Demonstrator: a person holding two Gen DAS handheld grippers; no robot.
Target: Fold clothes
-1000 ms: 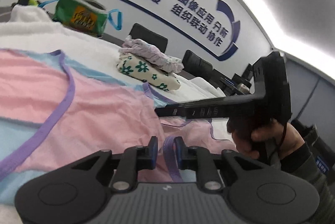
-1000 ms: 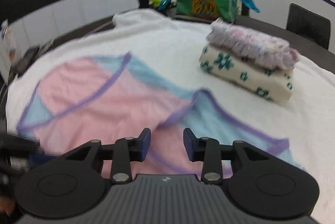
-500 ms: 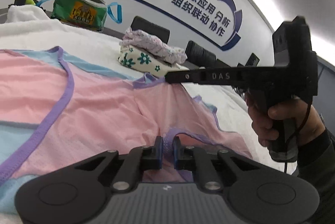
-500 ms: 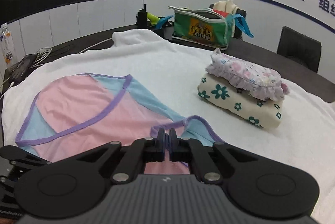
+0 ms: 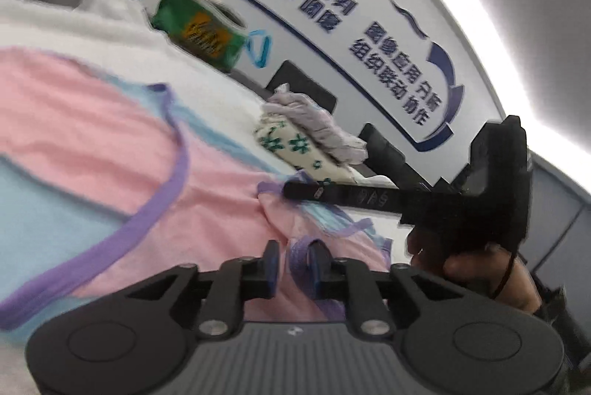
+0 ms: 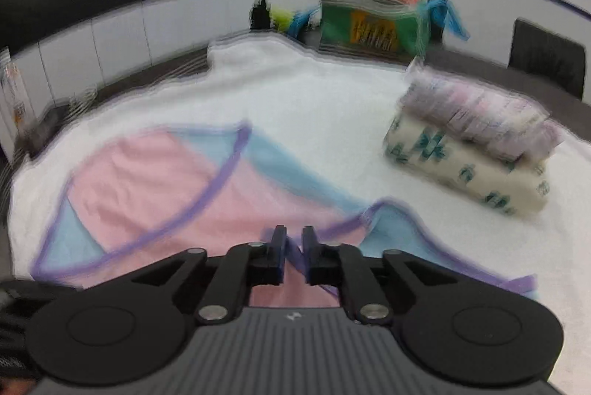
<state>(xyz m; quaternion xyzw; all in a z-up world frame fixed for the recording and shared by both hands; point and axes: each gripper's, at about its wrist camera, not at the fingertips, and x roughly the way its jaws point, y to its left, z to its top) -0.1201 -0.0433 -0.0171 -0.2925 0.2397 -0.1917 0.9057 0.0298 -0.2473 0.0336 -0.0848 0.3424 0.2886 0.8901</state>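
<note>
A pink and light-blue garment with purple trim [image 5: 92,151] lies on a white towel-covered table [image 6: 314,107]; it also shows in the right wrist view [image 6: 147,181]. My left gripper [image 5: 293,264] has its jaws slightly apart, with a purple trim edge between them. My right gripper [image 6: 294,249] is nearly shut on a purple-trimmed fold of the garment. In the left wrist view the right gripper [image 5: 295,190] pinches a lifted edge of the garment.
Two folded garments, a lilac one on a cream floral one [image 6: 469,151], are stacked at the right of the table. A green bag [image 6: 373,26] stands at the far edge. Dark chairs [image 6: 546,62] stand behind the table.
Both grippers closed on the garment's purple-trimmed edge over the last second. The left jaws have since parted a little. Both views are now motion-blurred and have shifted.
</note>
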